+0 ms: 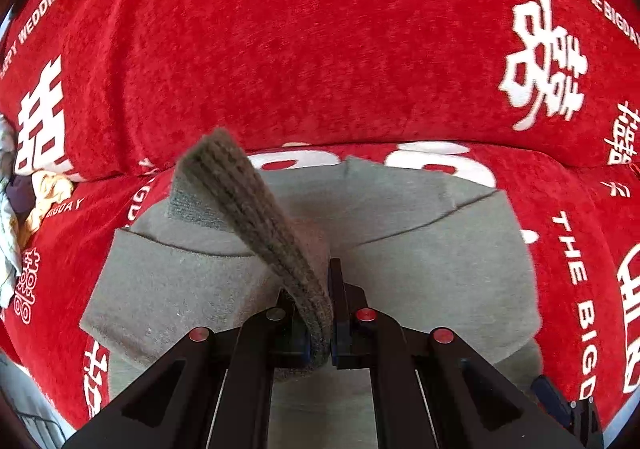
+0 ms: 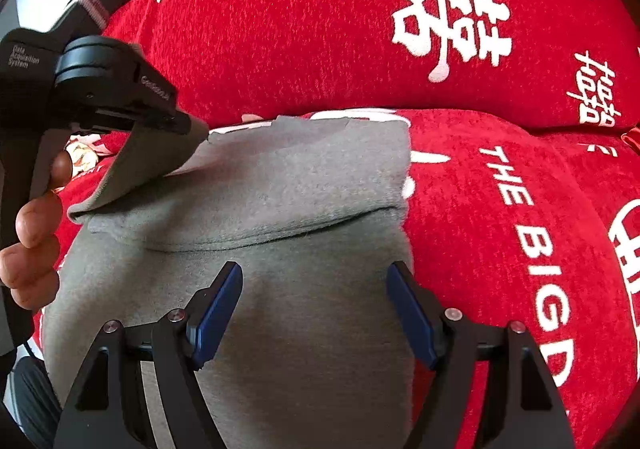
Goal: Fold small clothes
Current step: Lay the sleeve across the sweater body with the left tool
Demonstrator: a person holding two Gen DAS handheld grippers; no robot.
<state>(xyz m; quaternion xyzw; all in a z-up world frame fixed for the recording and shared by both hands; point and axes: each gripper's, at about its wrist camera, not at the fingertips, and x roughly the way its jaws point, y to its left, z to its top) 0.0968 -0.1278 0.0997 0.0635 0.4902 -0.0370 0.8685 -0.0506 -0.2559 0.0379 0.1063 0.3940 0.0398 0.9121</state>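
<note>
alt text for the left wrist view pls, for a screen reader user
The left tongs are shut on the ribbed cuff of a grey garment, lifting that strip up off the rest, which lies spread on a red cover with white lettering. A small heap of other clothes sits at the left edge.

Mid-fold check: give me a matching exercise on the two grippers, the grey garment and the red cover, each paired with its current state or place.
Things:
1. left gripper
2. right gripper
3. grey garment
4. red cover

States:
A. lies under the garment, printed with white lettering
B. open, nothing between its fingers
C. shut on a ribbed edge of the garment
D. spread on the cushion, partly folded, one edge lifted

Pairs: 1-C, 2-B, 3-D, 4-A
</note>
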